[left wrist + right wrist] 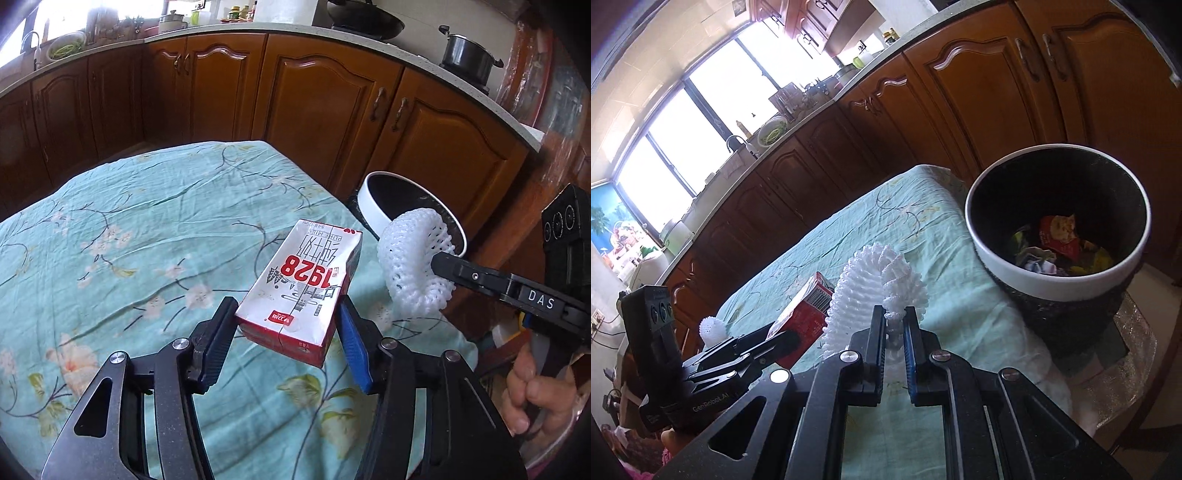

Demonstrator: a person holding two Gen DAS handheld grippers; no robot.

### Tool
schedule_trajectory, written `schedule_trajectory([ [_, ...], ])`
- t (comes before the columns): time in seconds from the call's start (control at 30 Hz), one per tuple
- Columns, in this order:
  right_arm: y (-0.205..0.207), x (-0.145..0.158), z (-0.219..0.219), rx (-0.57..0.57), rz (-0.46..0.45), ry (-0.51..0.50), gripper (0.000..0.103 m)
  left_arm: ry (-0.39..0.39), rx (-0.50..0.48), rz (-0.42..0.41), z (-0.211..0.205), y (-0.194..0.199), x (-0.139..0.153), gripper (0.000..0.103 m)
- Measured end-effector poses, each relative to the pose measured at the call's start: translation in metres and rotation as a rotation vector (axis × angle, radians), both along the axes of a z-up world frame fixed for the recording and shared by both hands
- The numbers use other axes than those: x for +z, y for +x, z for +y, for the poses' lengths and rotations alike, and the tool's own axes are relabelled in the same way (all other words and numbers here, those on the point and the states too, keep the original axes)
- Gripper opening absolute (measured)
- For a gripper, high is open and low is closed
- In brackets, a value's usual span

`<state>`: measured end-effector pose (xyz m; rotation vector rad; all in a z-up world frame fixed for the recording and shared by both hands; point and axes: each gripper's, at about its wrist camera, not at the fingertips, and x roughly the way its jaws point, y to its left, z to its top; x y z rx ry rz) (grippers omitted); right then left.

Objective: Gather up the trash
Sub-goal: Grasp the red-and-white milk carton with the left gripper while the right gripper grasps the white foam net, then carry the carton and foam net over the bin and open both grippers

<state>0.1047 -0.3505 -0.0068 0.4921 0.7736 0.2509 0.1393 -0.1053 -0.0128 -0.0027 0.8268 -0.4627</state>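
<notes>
Left wrist view. The left gripper (288, 325) reaches forward over the table (110, 229), which is covered with a green floral cloth. Its jaws are clamped on the near end of a red-and-white milk carton (303, 284), held lifted above the cloth and pointing away from the camera. At right, the right gripper (439, 264) enters from the side, held by a hand (532, 391) wrapped around its handle. Its jaws pinch a white foam net (413, 258) in front of the bin (373, 206), which stands just past the table's right edge.

Right wrist view. The right gripper (894, 321) points toward the bin (1034, 277), tilted slightly downward; its jaws are nearly closed on a fold of the foam net (875, 280). The bin, white-rimmed and dark inside, holds crumpled wrappers (1056, 243). At lower left, the left gripper (779, 341) holds the carton (809, 314) above the table (942, 258).
</notes>
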Motion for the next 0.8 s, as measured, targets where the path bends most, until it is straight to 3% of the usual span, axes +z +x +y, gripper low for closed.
schedule_trajectory([
  [0.8, -0.030, 0.025, -0.074, -0.127, -0.075, 0.012, 0.009, 0.031, -0.106, -0.080, -0.080, -0.012, 0.030, 0.052],
])
